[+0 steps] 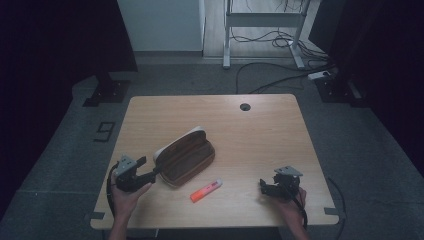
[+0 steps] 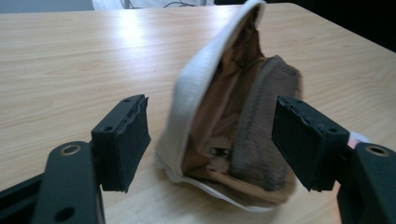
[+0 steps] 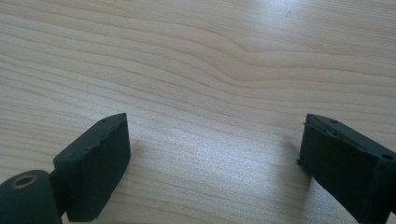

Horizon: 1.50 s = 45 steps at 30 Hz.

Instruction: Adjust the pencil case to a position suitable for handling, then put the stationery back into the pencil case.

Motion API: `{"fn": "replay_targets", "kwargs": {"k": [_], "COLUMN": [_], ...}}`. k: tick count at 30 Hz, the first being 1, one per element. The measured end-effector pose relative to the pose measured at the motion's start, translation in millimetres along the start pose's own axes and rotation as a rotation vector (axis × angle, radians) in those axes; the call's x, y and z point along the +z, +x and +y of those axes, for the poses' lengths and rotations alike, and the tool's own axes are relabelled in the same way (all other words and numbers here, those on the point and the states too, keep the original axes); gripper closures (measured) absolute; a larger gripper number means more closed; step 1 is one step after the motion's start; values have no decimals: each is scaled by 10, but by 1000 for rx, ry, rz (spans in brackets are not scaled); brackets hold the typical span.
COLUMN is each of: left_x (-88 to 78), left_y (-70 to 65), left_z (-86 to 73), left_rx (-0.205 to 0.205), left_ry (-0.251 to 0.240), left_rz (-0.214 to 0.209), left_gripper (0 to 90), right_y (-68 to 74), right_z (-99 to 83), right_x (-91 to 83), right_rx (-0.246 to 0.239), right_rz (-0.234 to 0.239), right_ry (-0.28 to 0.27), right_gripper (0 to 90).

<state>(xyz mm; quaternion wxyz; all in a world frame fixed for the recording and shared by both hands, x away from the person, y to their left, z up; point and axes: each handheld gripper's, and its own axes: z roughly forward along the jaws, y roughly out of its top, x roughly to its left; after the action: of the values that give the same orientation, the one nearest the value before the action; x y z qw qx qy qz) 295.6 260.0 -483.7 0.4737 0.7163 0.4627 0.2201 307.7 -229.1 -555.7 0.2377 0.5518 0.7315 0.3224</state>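
Note:
A brown pencil pouch (image 1: 185, 156) with a white edge lies unzipped on the wooden table (image 1: 260, 140), left of centre. In the left gripper view the pouch (image 2: 233, 121) gapes open toward me, showing its tan lining. My left gripper (image 1: 146, 169) is at the pouch's near-left end. Its jaws stand wide and the left gripper (image 2: 210, 116) frames the pouch mouth without pressing on it. An orange-pink highlighter (image 1: 206, 190) lies just in front of the pouch. My right gripper (image 1: 264, 186) rests near the front right edge, and the right gripper (image 3: 210, 135) is open over bare wood.
A cable hole (image 1: 244, 107) sits at the table's far middle. Behind the table are a white desk frame (image 1: 262, 20) and cables on the floor (image 1: 280, 75). Dark curtains hang on both sides.

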Motion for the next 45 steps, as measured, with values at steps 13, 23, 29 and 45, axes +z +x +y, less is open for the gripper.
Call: {"fn": "replay_targets", "kwargs": {"k": [13,23,29,45], "left_x": [20,105,155,306], "left_y": [-287,-443,-564,-832], "left_z": [-91,-144,-154,-173], "left_rx": [16,29,48,93], "left_ry": [18,53,67,98], "left_rz": [-83,-118,-143,-193], "left_gripper": [316,335,343,351], "right_y": [0,1,1,2], "right_z": [0,-1,-1,-1], "right_x": [0,-1,-1,-1], "right_rx": [0,-2,-2,-3], "right_rz": [0,2,1,2], "right_ry": [0,-1,-1,-2], "right_gripper": [84,88,89,92]}}
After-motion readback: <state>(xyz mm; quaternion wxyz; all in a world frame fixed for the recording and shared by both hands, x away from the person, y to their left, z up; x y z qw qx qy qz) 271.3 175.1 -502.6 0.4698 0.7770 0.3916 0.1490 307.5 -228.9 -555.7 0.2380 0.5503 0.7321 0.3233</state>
